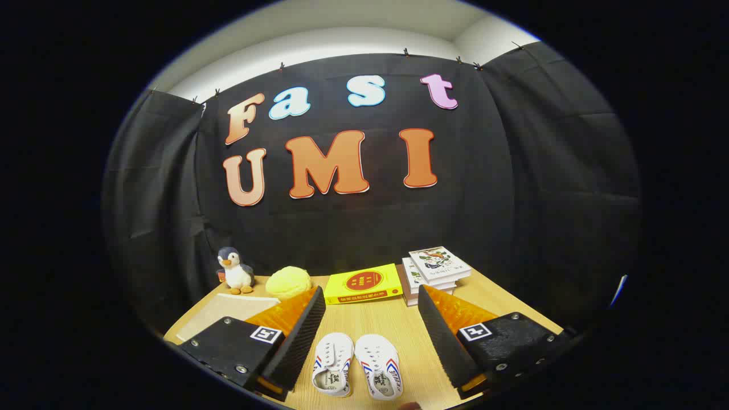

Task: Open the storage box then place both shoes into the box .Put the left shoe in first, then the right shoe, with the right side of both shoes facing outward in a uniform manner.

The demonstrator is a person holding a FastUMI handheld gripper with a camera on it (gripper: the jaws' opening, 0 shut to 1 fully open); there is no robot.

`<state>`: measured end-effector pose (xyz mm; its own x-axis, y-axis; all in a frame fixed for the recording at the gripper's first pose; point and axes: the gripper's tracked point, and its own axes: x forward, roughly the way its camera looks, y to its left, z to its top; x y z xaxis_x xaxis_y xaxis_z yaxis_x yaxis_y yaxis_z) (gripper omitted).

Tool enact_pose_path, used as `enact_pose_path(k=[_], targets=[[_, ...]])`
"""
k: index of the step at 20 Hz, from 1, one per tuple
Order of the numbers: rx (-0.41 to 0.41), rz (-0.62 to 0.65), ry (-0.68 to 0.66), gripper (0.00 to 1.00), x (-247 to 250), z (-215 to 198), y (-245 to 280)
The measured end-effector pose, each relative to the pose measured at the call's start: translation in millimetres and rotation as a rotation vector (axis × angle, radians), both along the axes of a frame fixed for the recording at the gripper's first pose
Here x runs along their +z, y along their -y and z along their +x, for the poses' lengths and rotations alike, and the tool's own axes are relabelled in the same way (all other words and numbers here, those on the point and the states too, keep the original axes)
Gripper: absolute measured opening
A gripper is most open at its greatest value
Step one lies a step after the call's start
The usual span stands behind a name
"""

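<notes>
The gripper's [371,307] spread jaws hide the table [410,336] edges and part of the yellow plush [287,282].

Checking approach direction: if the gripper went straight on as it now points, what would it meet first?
Probably the yellow book, lying beyond the open gripper; the white shoes sit lower between its fingers, though depth is unclear.

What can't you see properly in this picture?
- Storage box: in the gripper view, perhaps the pale flat thing behind the left finger, which covers most of it; I cannot tell if it is open.
- Shoes: heels cut off at the near edge.
- Books: cover print too small.
- Gripper: jaws wide open, holding nothing, shoes lying on the table between them.
</notes>
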<state>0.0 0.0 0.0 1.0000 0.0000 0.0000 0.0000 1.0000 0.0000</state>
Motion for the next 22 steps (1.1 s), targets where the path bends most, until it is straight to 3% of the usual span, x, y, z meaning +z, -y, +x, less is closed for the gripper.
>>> enact_pose_path(k=[22], targets=[[0.096, -0.049, -0.078, 0.97, -25, -7, -8]])
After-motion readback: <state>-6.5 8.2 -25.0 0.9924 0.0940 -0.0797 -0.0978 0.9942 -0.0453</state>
